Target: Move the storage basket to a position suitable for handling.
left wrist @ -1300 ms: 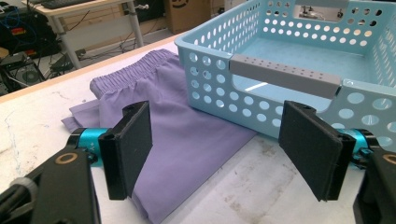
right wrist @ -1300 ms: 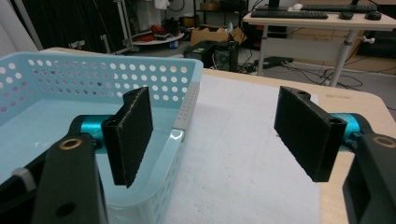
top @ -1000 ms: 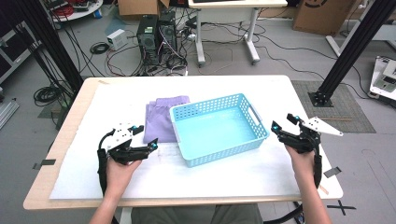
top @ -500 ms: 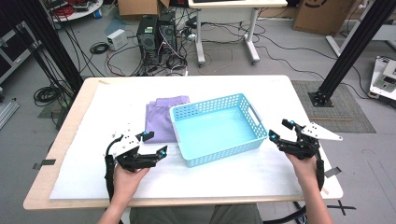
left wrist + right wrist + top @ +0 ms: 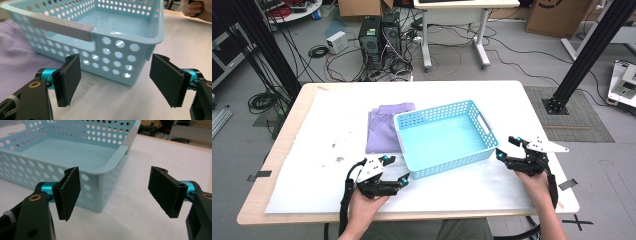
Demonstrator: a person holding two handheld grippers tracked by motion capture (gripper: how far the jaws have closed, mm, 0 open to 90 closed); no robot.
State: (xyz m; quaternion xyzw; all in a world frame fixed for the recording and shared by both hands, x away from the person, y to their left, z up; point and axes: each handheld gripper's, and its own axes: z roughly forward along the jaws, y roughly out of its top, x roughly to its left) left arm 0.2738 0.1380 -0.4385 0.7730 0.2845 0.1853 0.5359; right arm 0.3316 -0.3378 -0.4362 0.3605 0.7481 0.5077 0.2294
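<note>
The light blue perforated plastic basket [image 5: 444,136] sits mid-counter, overlapping a folded lilac cloth [image 5: 382,129] at its 9 o'clock. The left gripper [image 5: 398,170] at its 7 o'clock corner and the right gripper [image 5: 506,147] at its 4 o'clock corner both hold their jaws wide apart, empty. This looks like the approach; next each must close on a rim

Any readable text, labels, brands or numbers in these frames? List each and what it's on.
None can be read.
Cardboard box on the floor behind the table: dark printed mark, too blurred to read.
Light blue basket, purple cloth: no print visible.
Left gripper, right gripper: no lettering visible on the jaws or bodies.
</note>
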